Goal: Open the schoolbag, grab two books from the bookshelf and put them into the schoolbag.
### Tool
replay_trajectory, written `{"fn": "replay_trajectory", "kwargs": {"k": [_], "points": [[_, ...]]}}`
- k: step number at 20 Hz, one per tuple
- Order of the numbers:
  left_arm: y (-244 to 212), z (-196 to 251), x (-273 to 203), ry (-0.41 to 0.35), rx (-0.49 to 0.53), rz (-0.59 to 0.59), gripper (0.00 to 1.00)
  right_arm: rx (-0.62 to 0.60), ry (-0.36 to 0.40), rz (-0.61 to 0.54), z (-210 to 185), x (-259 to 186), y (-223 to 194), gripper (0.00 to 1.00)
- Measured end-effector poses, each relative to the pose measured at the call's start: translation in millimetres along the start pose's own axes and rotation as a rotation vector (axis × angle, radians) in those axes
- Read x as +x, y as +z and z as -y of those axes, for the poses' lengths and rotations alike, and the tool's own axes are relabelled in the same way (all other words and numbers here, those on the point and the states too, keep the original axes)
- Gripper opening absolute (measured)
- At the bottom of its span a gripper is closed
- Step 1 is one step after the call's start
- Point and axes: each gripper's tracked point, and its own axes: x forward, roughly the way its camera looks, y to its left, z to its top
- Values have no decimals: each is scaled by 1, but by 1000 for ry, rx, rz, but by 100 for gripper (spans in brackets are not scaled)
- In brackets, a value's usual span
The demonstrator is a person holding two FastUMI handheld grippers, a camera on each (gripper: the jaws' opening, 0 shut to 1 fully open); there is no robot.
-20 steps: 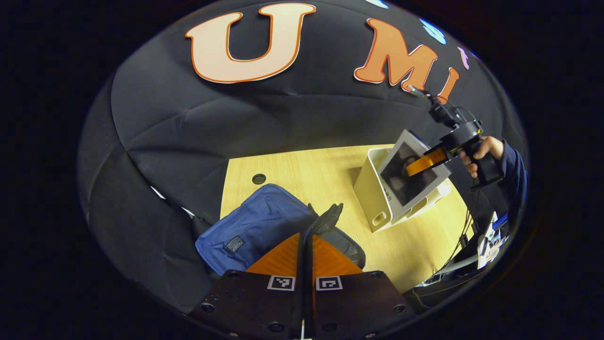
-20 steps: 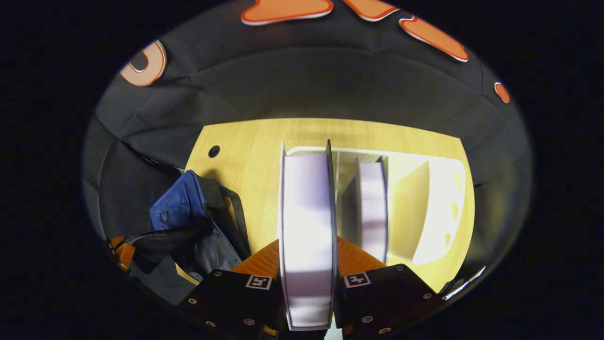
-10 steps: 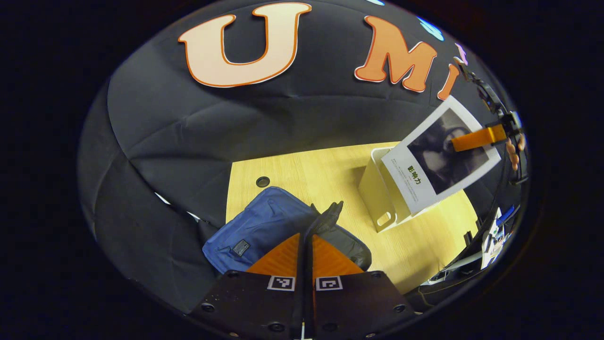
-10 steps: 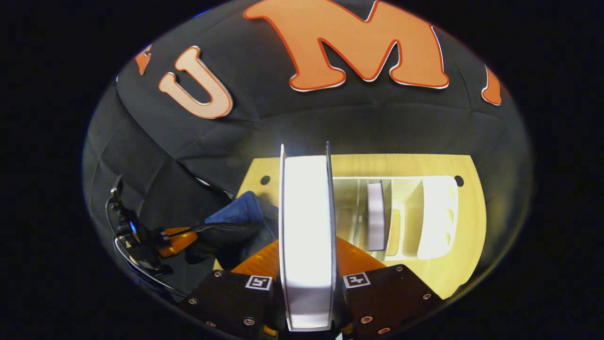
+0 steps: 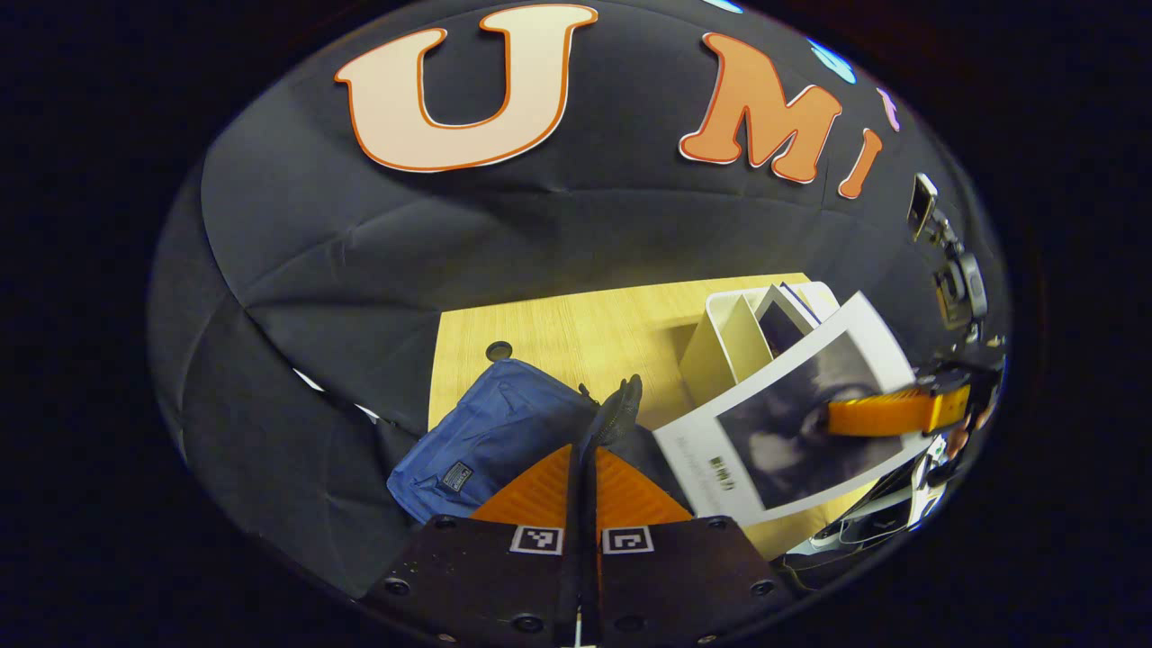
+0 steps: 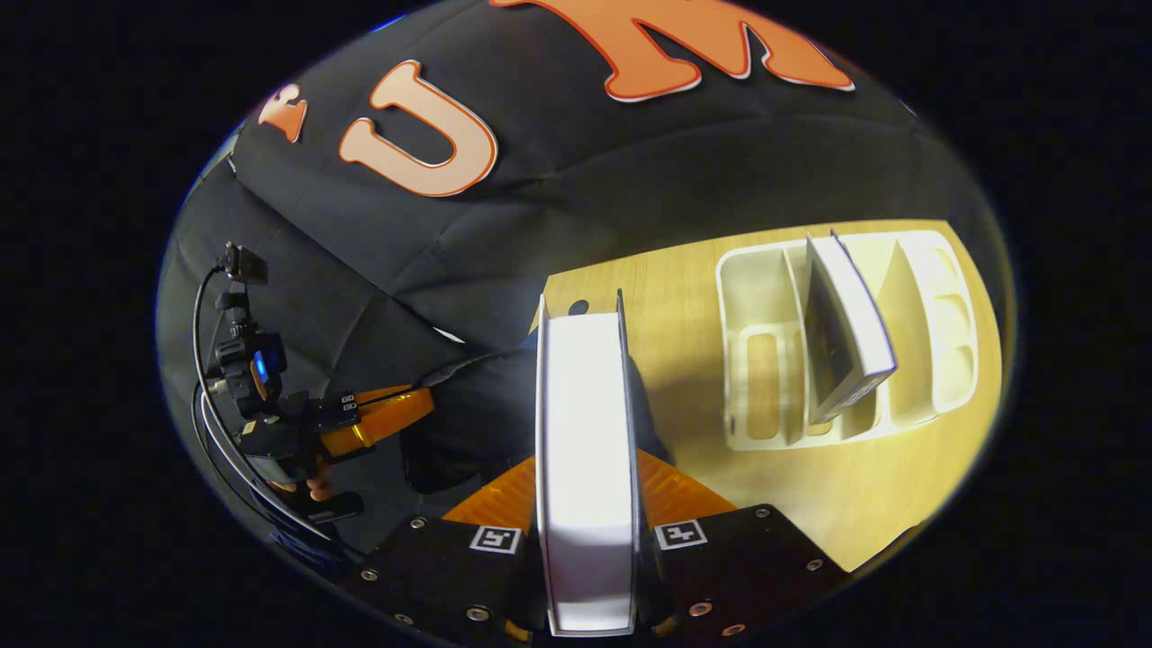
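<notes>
My left gripper [image 5: 583,450] is shut on the black edge of the schoolbag's opening [image 5: 616,416] and holds it up. The blue schoolbag [image 5: 490,436] lies on the wooden table. My right gripper [image 6: 587,463] is shut on a white book [image 6: 585,468], seen edge-on between its fingers. In the left gripper view that book [image 5: 774,423] hangs tilted just right of the bag's opening, with the right gripper [image 5: 837,418] clamped on its cover. A second book [image 6: 841,333] leans in the white bookshelf [image 6: 765,360]. The left gripper [image 6: 423,402] holds the dark bag [image 6: 486,405].
The bookshelf [image 5: 729,337] stands on the table [image 5: 576,324] to the right of the bag, its other slots bare. A round cable hole [image 5: 498,349] lies behind the bag. Cables and gear [image 5: 900,504] sit off the table's right edge.
The right gripper has lifted the book out of the bookshelf and carried it down and left, beside the bag's opening. The left gripper has kept its hold on the bag's edge.
</notes>
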Motion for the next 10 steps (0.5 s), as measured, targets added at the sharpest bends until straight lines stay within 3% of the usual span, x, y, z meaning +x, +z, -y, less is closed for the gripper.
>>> {"fn": "replay_trajectory", "kwargs": {"k": [4,10], "points": [[0,3,2,-7,-5,-5,2,60,-25,74,-6,43,-18,39],[-4,12,5,-32,-15,-14,2,180,-18,57,-10,106,-45,39]]}}
